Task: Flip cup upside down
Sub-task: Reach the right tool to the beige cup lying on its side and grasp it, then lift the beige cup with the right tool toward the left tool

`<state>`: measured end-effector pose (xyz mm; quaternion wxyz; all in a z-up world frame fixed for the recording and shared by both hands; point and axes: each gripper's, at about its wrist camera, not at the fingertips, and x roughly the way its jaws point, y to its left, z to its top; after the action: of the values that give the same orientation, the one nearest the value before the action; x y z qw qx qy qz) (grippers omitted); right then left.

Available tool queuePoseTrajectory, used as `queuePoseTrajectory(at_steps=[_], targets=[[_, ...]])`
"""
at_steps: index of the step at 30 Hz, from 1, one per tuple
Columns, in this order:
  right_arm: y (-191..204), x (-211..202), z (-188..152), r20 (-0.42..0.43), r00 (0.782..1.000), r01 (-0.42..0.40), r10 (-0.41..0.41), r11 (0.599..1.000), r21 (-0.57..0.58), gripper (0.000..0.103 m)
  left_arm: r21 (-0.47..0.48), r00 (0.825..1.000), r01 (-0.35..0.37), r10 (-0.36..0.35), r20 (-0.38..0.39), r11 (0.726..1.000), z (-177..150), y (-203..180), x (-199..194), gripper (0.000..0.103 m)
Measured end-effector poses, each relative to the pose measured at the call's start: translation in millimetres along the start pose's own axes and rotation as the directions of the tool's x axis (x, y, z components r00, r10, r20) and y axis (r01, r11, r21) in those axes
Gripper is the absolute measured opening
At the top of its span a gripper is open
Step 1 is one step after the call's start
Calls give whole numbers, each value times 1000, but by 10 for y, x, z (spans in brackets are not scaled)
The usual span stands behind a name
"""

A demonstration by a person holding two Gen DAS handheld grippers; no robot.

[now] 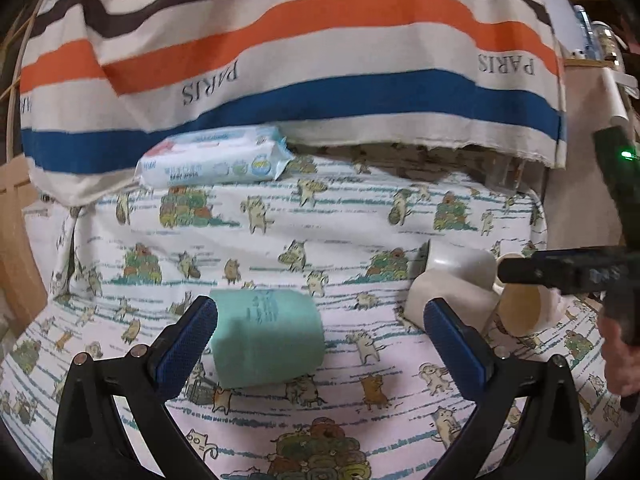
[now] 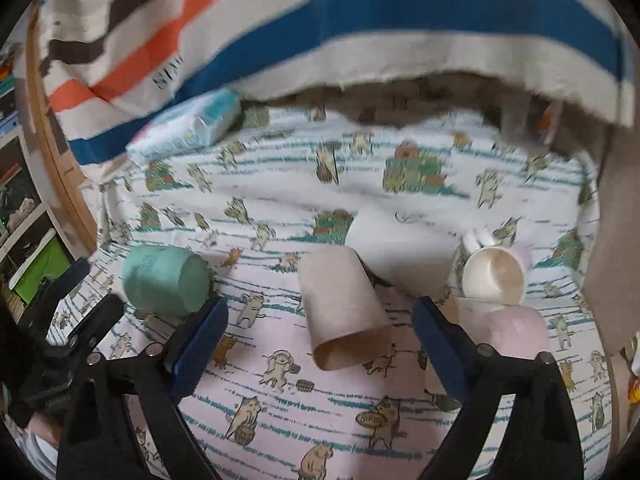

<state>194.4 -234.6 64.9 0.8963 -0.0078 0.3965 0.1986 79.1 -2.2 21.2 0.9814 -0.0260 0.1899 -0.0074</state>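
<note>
Several cups lie on their sides on the cat-print cloth (image 2: pixel 320 412). A mint green cup (image 1: pixel 266 338) lies between the open fingers of my left gripper (image 1: pixel 320 336), against its left pad; it also shows at the left of the right wrist view (image 2: pixel 166 280). A tan paper cup (image 2: pixel 344 314) lies between the open fingers of my right gripper (image 2: pixel 320 336), untouched. Behind it lie a white cup (image 2: pixel 400 256), a cream mug (image 2: pixel 494 276) and a pink cup (image 2: pixel 508 328). The white cup (image 1: pixel 456 276) and tan cup (image 1: pixel 520 308) show right of the left gripper.
A pack of wet wipes (image 1: pixel 216 160) lies at the back left under a hanging striped cloth (image 1: pixel 320 60). The right gripper's black body (image 1: pixel 568 270) enters the left wrist view from the right. A wooden hoop (image 2: pixel 52 140) stands at the left.
</note>
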Motion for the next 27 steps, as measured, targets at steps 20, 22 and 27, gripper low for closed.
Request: queuePoseTrajectory(at_steps=[20, 22, 27], targets=[[58, 1269, 93, -363, 924, 83, -124, 989, -126, 85, -105, 963, -102, 71, -261, 989, -177, 306, 437, 102], [112, 1298, 69, -348, 923, 113, -161, 982, -154, 78, -101, 960, -102, 72, -270, 990, -187, 306, 452, 103], [144, 1215, 40, -341, 928, 107, -150, 984, -142, 70, -117, 962, -89, 54, -269, 989, -177, 328, 442, 103]])
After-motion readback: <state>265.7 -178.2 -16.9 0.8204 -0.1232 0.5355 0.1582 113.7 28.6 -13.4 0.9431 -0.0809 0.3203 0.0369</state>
